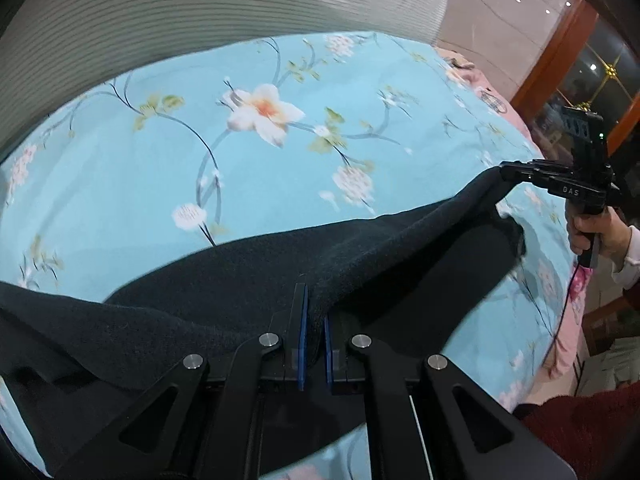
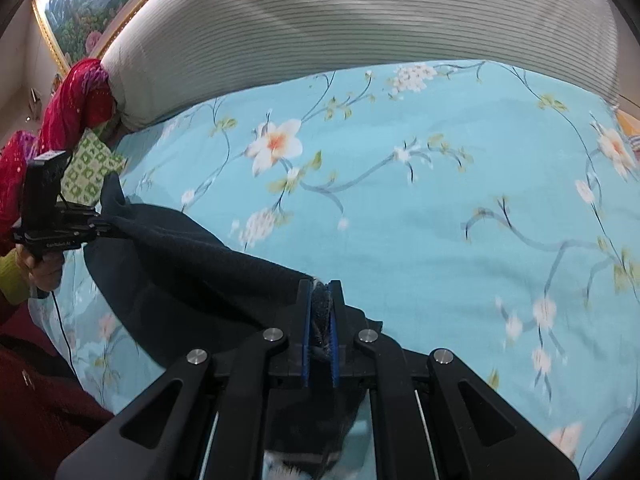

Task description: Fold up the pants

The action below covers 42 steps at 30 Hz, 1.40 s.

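Dark navy fuzzy knit pants (image 1: 248, 280) hang stretched in a sagging band above the bed's smooth light-blue floral cotton sheet (image 1: 160, 184). The left gripper (image 1: 314, 320) has its blue-padded fingers clamped on one bunched edge, the right gripper (image 2: 320, 316) on the other. A ribbed cream headboard (image 2: 360, 20) is blurred; the pants' lower folds are hidden beneath the grippers.

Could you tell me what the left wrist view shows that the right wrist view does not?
Only the left wrist view shows the wooden glass-fronted cabinet and pink bedding at the bed's edge. Only the right wrist view shows the framed painting, a red cloth and a green patterned pillow. Both show the dark pants clamped by the left gripper and right gripper over the blue floral sheet.
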Available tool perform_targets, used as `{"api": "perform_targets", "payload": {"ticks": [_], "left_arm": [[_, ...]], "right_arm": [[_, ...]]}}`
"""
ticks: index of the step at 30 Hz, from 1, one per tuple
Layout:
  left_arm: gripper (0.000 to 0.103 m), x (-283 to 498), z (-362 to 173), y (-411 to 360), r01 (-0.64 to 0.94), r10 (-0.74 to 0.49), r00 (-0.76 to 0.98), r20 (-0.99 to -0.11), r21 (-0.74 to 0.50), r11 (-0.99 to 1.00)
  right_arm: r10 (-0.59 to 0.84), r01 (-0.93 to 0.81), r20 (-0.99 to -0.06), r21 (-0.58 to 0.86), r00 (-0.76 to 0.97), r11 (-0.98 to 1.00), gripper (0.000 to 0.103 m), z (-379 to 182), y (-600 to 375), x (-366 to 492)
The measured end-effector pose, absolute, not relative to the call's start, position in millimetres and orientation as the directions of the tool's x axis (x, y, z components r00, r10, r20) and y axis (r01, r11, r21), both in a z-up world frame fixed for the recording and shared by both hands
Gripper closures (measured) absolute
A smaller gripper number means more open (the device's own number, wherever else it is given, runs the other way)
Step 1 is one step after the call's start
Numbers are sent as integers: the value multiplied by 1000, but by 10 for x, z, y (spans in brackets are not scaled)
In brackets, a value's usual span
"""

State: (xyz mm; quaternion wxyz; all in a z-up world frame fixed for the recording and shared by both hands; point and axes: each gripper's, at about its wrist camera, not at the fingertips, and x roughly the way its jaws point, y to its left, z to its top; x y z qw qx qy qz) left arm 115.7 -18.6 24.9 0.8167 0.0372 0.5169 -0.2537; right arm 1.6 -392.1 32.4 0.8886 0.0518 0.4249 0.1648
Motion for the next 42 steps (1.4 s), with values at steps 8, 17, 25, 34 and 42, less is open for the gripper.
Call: {"api": "perform_targets", "payload": {"ticks": [8, 17, 25, 34, 42], "left_arm": [[98, 737, 76, -314, 490, -384, 286, -878, -210, 846], [94, 614, -255, -312, 464, -368, 214, -905, -237, 853], [82, 517, -324, -222, 408, -373, 194, -908, -271, 872], [42, 540, -125, 223, 169, -352, 263, -898, -316, 934], [34, 861, 133, 757, -56, -240, 309, -920, -269, 961]], "right_arm": [[295, -224, -764, 200, 574, 954, 95, 224, -3893, -419], [244, -204, -820, 159, 517, 966, 95, -39, -3825, -588], [245, -148, -857, 199, 454, 969, 80, -108, -3820, -680], [264, -132, -787, 230, 557, 964, 56, 352, -3607, -738], [451, -295, -745, 345, 491, 891, 55, 288, -2732, -336]]}}
